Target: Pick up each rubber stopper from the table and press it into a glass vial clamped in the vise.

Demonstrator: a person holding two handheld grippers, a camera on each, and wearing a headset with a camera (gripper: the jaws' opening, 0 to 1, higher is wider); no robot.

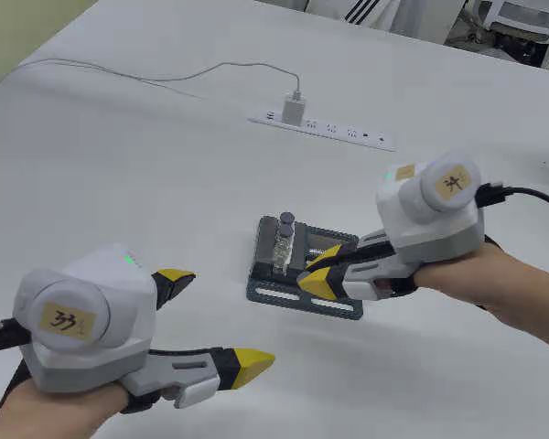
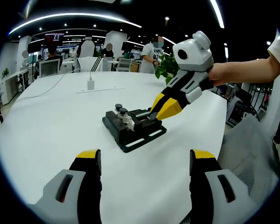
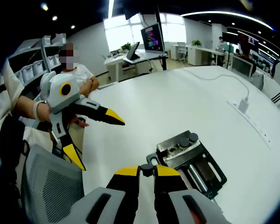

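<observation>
We are seeing the vise (image 1: 273, 291) sitting on the tabletop (image 1: 119, 183) just ahead of the jaws of the right gripper (image 1: 315, 272), two vials (image 1: 285, 242) standing in it, a power strip (image 1: 325, 128) lying beyond it.

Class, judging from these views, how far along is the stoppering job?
Done: both vials in the vise carry dark stoppers. In hand: nothing; left hand-held gripper open, right hand-held gripper closed beside the vise. Left: seemingly nothing more to fit.
</observation>
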